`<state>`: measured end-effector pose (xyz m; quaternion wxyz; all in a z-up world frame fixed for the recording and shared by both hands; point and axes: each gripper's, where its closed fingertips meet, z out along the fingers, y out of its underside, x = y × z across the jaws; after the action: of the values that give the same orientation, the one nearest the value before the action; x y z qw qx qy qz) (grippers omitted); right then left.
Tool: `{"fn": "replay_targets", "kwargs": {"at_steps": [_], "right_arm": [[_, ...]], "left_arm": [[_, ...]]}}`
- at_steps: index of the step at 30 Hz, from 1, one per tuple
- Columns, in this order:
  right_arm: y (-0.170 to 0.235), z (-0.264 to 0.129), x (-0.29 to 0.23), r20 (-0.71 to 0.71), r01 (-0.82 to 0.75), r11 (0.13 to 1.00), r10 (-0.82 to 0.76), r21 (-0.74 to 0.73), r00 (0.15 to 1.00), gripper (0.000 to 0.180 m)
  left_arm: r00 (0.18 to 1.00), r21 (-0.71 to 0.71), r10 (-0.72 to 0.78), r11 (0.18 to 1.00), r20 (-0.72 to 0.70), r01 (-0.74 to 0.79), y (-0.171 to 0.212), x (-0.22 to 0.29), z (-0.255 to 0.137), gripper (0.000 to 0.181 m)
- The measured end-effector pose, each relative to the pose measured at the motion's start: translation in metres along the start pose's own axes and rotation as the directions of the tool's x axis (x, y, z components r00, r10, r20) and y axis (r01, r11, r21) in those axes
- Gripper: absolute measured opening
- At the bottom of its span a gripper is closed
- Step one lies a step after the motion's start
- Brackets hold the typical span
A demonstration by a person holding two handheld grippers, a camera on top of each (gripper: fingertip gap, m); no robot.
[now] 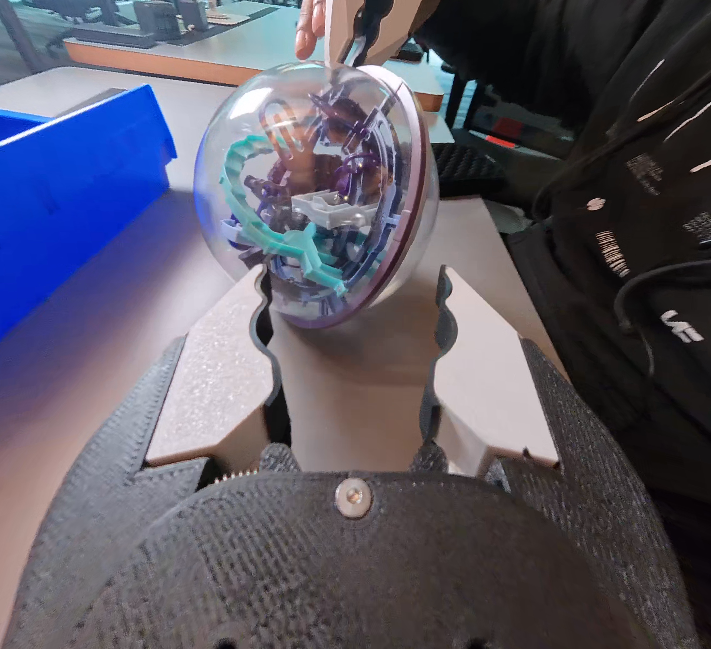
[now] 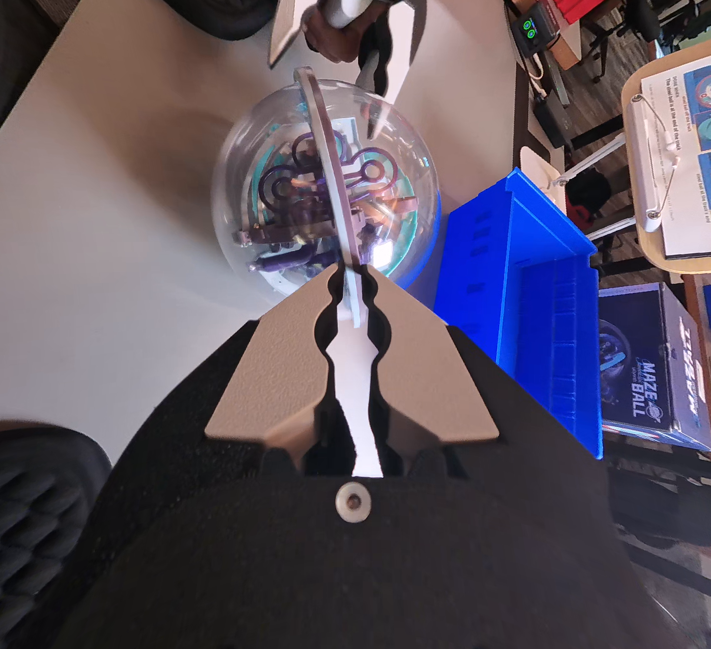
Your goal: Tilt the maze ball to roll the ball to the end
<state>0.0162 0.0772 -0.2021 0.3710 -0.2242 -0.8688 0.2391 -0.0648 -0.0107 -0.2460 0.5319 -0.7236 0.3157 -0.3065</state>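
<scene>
The maze ball (image 1: 315,191) is a clear sphere with teal, purple and grey tracks inside and a flat mauve rim around its middle. It is tilted so the rim stands nearly upright, low over the beige table (image 1: 365,380). My left gripper (image 1: 352,276) is open, its two tips either side of the ball's lower near side. My right gripper (image 2: 352,276) is shut on the rim of the ball (image 2: 327,188), and it also shows at the top of the ball in the left wrist view (image 1: 348,61). The left gripper (image 2: 329,82) shows open beyond the ball. I cannot pick out the small steel ball.
A blue bin (image 1: 77,188) stands on the table close to the ball, also in the right wrist view (image 2: 546,322). The toy's blue box (image 2: 646,372) lies past the bin. A clipboard with a sheet (image 2: 685,149) is on a side table. A person's black sleeve (image 1: 615,168) is at right.
</scene>
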Motion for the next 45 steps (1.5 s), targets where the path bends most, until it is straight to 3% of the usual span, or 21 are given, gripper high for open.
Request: {"fn": "replay_targets", "kwargs": {"at_steps": [10, 15, 18, 30, 35, 45], "right_arm": [[-0.001, -0.003, -0.001, -0.012, -0.033, 0.999, 0.033, 0.005, 0.999, 0.006], [-0.002, -0.004, 0.001, -0.012, -0.056, 0.998, 0.056, 0.018, 0.998, 0.006], [-0.003, -0.004, 0.002, -0.018, -0.06, 0.998, 0.061, 0.022, 0.998, 0.006], [-0.009, -0.004, 0.0, -0.03, -0.06, 0.997, 0.062, 0.043, 0.998, 0.006], [-0.009, -0.004, 0.0, -0.032, -0.071, 0.996, 0.073, 0.055, 0.997, 0.006], [-0.004, -0.006, 0.001, -0.037, -0.125, 0.988, 0.128, 0.086, 0.991, 0.006]], "left_arm": [[0.99, -0.078, 0.077, 0.995, 0.119, -0.068, 0.012, -0.011, 0.004, 0.052], [0.993, -0.049, 0.071, 0.997, 0.091, -0.067, 0.014, -0.006, 0.003, 0.024], [0.99, -0.06, 0.098, 0.994, 0.099, -0.092, 0.015, -0.007, 0.005, 0.018], [0.982, -0.051, 0.154, 0.988, 0.109, -0.149, 0.014, -0.004, 0.005, 0.024], [0.976, -0.062, 0.162, 0.986, 0.142, -0.155, 0.013, -0.009, 0.006, 0.01], [0.976, -0.073, 0.163, 0.985, 0.141, -0.154, 0.01, -0.008, 0.007, 0.008]]}}
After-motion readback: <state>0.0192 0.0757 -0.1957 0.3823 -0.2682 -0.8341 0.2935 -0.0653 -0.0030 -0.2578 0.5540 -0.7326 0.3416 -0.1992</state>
